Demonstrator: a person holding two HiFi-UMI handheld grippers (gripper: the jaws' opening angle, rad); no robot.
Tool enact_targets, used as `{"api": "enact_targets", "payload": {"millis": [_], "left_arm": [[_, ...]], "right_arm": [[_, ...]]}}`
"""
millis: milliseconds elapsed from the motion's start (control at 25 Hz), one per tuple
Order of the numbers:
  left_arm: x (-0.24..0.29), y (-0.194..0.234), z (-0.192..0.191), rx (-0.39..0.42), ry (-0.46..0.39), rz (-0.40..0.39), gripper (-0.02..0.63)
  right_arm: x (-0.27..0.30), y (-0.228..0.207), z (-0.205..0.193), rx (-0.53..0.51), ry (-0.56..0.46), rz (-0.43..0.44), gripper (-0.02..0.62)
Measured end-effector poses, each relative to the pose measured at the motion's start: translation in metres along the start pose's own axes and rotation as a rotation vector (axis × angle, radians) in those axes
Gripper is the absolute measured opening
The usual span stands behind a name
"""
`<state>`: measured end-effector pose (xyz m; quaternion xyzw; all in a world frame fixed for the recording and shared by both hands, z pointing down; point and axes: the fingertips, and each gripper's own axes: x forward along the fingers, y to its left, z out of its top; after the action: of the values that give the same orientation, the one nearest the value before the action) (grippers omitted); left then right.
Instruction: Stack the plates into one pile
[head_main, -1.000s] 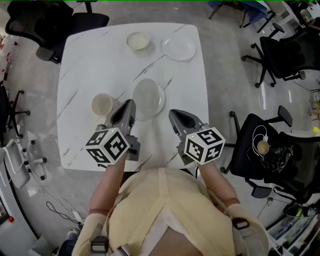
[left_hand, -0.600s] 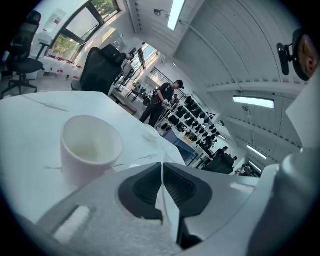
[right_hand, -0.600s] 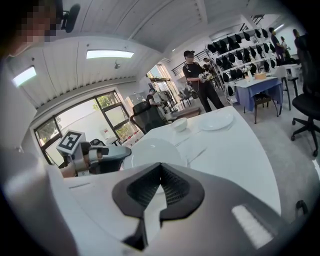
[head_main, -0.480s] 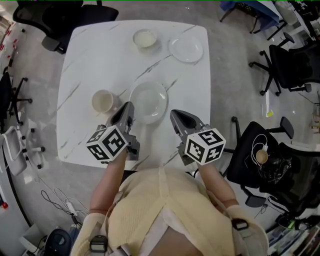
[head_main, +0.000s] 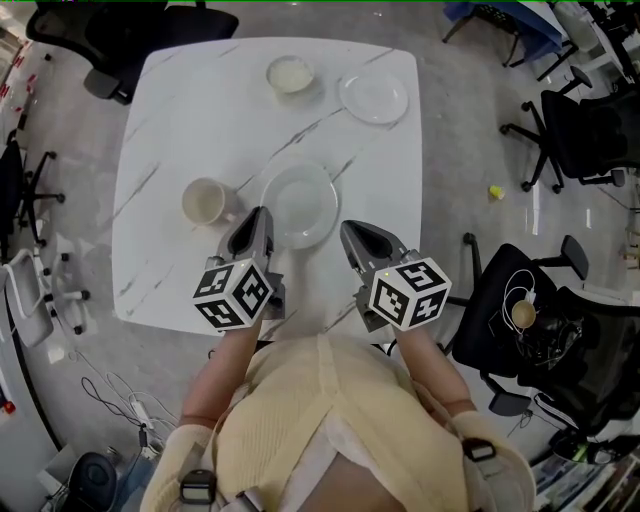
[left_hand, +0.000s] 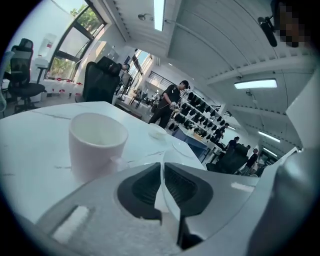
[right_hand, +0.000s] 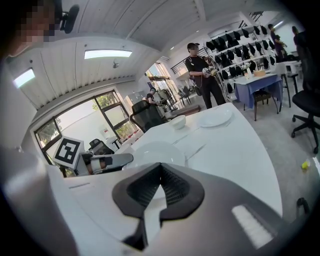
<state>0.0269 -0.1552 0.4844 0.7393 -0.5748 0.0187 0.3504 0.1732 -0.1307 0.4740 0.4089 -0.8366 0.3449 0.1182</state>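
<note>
White marble table (head_main: 180, 120) lies under your hands. Your left gripper (head_main: 260, 216) has just been opening its jaws a little, and the rim of the near plate (head_main: 300, 205) sits in the thin gap between them. That plate lies flat in the middle of the table. A cup (head_main: 203, 202) stands near it on the left. Your right gripper (head_main: 349, 229) is closed tight on nothing, near the plate but apart from it. The other plate (head_main: 373, 97) lies well apart at the far right, just beside a small bowl (head_main: 290, 75).
</note>
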Motion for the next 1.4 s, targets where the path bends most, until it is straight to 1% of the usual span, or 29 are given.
{"api": "enact_targets", "payload": {"millis": [80,200,400,640,800,1040,1120,1240,1400], "left_arm": [[-0.001,0.002,-0.002,0.023,-0.016,0.029,0.031],[0.0,0.003,-0.005,0.08,-0.035,0.069,0.032],[0.006,0.009,-0.011,0.15,-0.031,0.137,0.044],[0.011,0.01,-0.015,0.283,-0.02,0.195,0.055],[0.012,0.011,-0.016,0.341,-0.02,0.229,0.058],[0.013,0.017,-0.021,0.386,-0.013,0.272,0.056],[0.014,0.018,-0.023,0.394,-0.006,0.283,0.034],[0.013,0.014,-0.023,0.381,-0.011,0.265,0.034],[0.01,0.006,-0.022,0.358,-0.011,0.211,0.035]], "right_arm": [[0.0,0.0,-0.002,0.004,0.003,0.0,0.005],[0.0,-0.001,-0.004,0.003,0.007,0.0,0.005],[0.001,0.004,-0.007,-0.003,0.017,0.014,0.005],[0.0,0.008,-0.011,-0.011,0.025,0.022,0.005],[-0.001,0.01,-0.012,-0.012,0.024,0.026,0.005],[-0.003,0.011,-0.016,-0.009,0.025,0.027,0.005],[-0.004,0.011,-0.015,-0.009,0.022,0.026,0.005],[-0.006,0.012,-0.014,-0.01,0.016,0.023,0.005],[-0.009,0.013,-0.014,-0.008,0.005,0.017,0.005]]}}
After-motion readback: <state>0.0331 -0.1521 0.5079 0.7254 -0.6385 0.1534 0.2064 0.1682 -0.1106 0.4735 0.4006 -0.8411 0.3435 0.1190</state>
